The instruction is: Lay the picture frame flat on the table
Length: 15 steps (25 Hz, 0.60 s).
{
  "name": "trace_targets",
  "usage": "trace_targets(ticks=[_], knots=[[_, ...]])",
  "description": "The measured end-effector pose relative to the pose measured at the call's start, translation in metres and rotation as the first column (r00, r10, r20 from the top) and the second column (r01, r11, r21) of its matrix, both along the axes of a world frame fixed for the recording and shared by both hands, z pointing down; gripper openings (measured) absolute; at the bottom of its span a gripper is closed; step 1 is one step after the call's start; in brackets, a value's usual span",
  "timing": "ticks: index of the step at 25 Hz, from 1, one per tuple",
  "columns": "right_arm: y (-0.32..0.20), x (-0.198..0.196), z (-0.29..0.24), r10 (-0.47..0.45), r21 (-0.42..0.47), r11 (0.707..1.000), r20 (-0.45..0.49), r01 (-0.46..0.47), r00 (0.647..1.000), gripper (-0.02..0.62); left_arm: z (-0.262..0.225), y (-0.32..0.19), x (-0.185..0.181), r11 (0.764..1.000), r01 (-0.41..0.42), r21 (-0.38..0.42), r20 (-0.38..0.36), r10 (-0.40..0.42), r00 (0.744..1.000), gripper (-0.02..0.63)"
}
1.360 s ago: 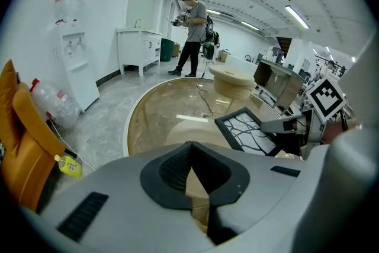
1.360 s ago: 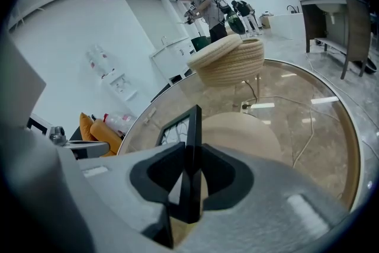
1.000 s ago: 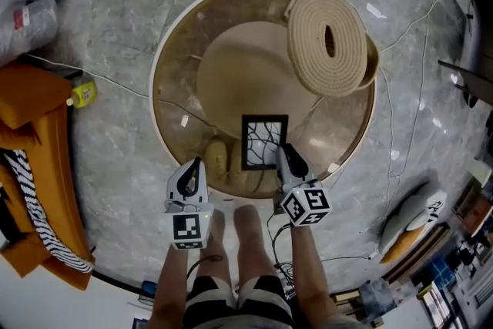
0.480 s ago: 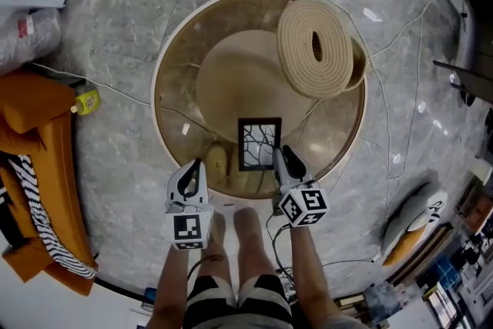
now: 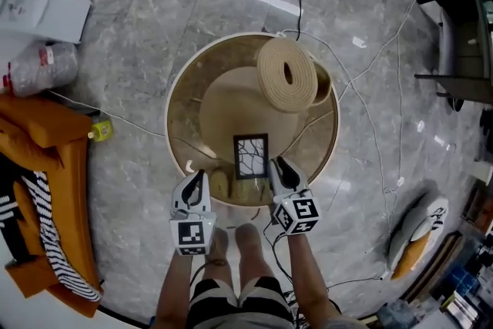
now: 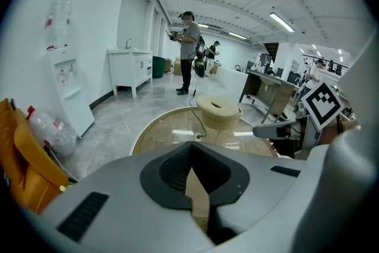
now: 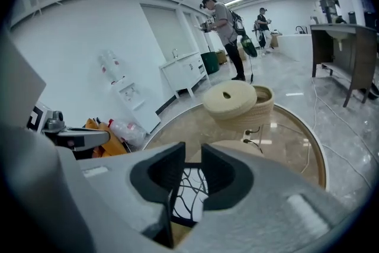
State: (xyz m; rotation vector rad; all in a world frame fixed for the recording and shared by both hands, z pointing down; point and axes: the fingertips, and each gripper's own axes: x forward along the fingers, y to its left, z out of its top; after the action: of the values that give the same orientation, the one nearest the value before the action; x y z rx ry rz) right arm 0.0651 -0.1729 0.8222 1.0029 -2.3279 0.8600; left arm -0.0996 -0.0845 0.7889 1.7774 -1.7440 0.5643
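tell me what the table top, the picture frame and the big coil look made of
Table top: likely glass, glossy; it mirrors the ceiling lights and the base seems to show through.
Picture frame: black, matte-looking border, wood or plastic, cannot tell; white sheet with black branch lines inside.
Coil: beige woven rope or straw, judging by its ribbed spiral.

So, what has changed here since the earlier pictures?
Mostly the viewpoint: the head camera rose, so the table looks smaller. The picture frame still lies flat near the front edge, the round woven piece at the back. The left gripper and right gripper stay at the near rim, the right one beside the frame. Nothing was visibly grasped or released.
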Motion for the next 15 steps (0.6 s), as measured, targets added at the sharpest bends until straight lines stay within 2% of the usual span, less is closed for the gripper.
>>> trace_targets(ticks=[7,15], knots=[[-0.009,-0.007,-0.094,-0.028,0.089,0.996,0.005,0.028,1.0,0.083,-0.09,-0.016,0.003,0.996,-0.045,0.072,0.021,0.044,0.999,0.018],[-0.021,-0.009,-0.227,-0.032,0.238,0.971,0.003,0.03,0.999,0.081,-0.22,-0.032,0.01,0.975,-0.1,0.199,0.06,0.089,0.994,0.018]])
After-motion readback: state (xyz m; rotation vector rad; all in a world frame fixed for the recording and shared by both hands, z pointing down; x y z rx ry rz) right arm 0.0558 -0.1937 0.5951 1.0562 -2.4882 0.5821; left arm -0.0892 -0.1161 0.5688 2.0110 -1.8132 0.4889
